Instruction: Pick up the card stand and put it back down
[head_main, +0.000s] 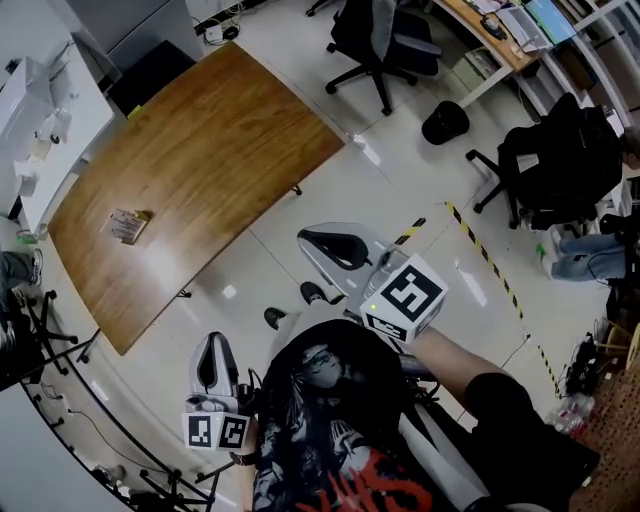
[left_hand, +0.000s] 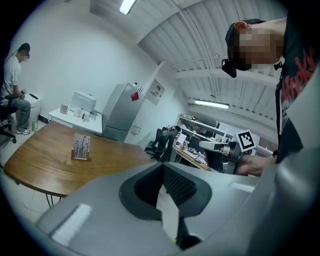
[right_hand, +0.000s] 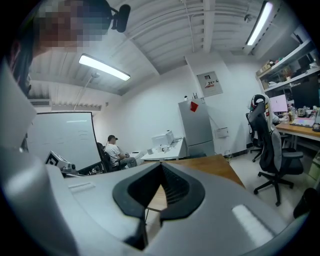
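The card stand (head_main: 127, 226) is a small wooden holder with a printed card. It stands upright near the left end of the brown wooden table (head_main: 210, 150). In the left gripper view the card stand (left_hand: 81, 148) is well ahead on the table (left_hand: 45, 165). My left gripper (head_main: 213, 350) hangs off the table's near edge, far from the stand, with its jaws shut and nothing between them (left_hand: 162, 168). My right gripper (head_main: 318, 243) is raised over the floor to the right of the table. It is also shut and empty (right_hand: 161, 169), and it points at the table's end (right_hand: 210, 165).
Black office chairs (head_main: 385, 40) (head_main: 555, 160) and a black bin (head_main: 445, 122) stand on the white floor to the right. Yellow-black tape (head_main: 490, 262) runs across the floor. A white side bench (left_hand: 80, 117), a grey fridge (left_hand: 120, 112) and a seated person (left_hand: 12, 90) lie beyond the table.
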